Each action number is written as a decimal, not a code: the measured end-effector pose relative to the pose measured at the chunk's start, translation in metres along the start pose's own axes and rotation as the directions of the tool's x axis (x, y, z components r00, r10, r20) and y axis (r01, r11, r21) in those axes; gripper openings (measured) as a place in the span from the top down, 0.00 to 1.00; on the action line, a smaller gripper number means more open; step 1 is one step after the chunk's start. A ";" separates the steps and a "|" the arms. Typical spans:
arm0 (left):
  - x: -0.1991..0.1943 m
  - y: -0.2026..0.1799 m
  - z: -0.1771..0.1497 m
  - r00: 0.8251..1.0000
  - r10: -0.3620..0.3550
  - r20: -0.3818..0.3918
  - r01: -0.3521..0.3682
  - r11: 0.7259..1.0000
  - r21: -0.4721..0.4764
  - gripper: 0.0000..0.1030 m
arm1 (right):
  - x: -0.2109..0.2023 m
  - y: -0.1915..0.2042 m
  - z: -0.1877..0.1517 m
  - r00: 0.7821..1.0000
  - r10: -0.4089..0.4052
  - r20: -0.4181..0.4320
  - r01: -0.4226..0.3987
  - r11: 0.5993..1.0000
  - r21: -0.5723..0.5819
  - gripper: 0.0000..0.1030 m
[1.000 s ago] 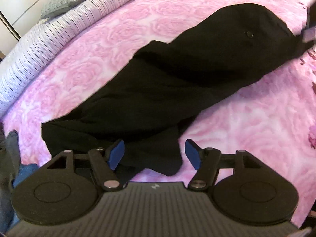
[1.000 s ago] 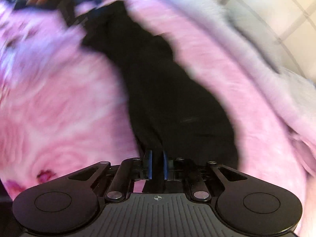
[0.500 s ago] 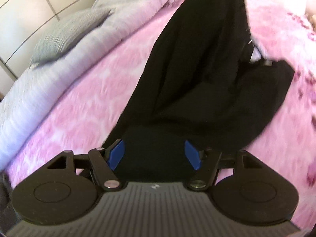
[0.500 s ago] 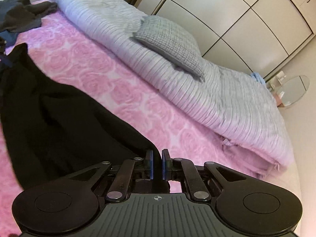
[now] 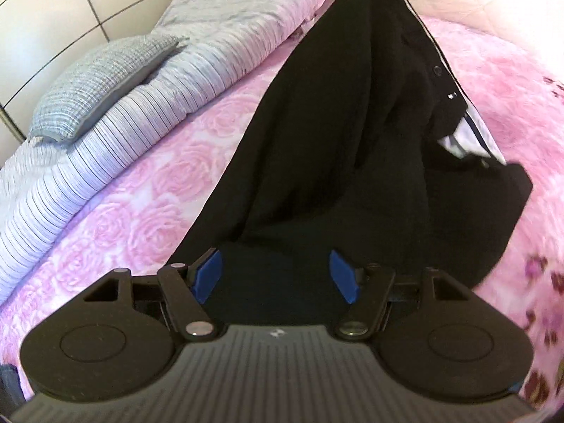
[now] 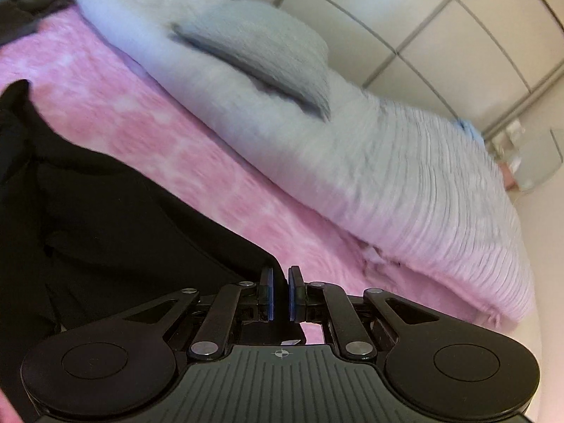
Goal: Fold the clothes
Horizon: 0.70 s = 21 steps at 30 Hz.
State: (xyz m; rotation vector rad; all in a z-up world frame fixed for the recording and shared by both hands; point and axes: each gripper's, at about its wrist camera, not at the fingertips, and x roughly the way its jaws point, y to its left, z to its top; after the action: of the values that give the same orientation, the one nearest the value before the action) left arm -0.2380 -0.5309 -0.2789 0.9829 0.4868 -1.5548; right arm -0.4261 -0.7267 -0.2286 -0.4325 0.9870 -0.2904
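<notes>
Right fingers (image 6: 281,292): you are pinching them almost closed on an edge of the black garment (image 5: 338,162), which is trailing away to their left.
Left fingers (image 5: 276,276): you are keeping them spread wide with nothing gripped; black cloth is lying between and beyond the blue pads (image 5: 208,275).
Garment: it is hanging stretched above the pink bed cover (image 5: 148,190), with the lower part resting on it.
Advice: you are judged mid-lift, so be keeping the pinch firm and bringing the free fingers onto a matching edge.
Risk: the striped quilt (image 6: 405,176) beyond the fingers could snag a swinging hem.
</notes>
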 end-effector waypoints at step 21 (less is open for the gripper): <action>0.036 0.090 -0.134 0.921 0.109 -0.373 -0.244 0.909 -0.337 0.38 | -0.093 0.215 -0.186 0.946 0.306 -0.108 -0.295 0.950 0.105 0.40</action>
State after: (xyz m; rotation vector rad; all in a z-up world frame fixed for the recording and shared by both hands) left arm -0.1088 -0.4719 -0.3637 0.9688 0.8849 -1.0668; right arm -0.6246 -0.5395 -0.3513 -0.1807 1.1407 -0.0834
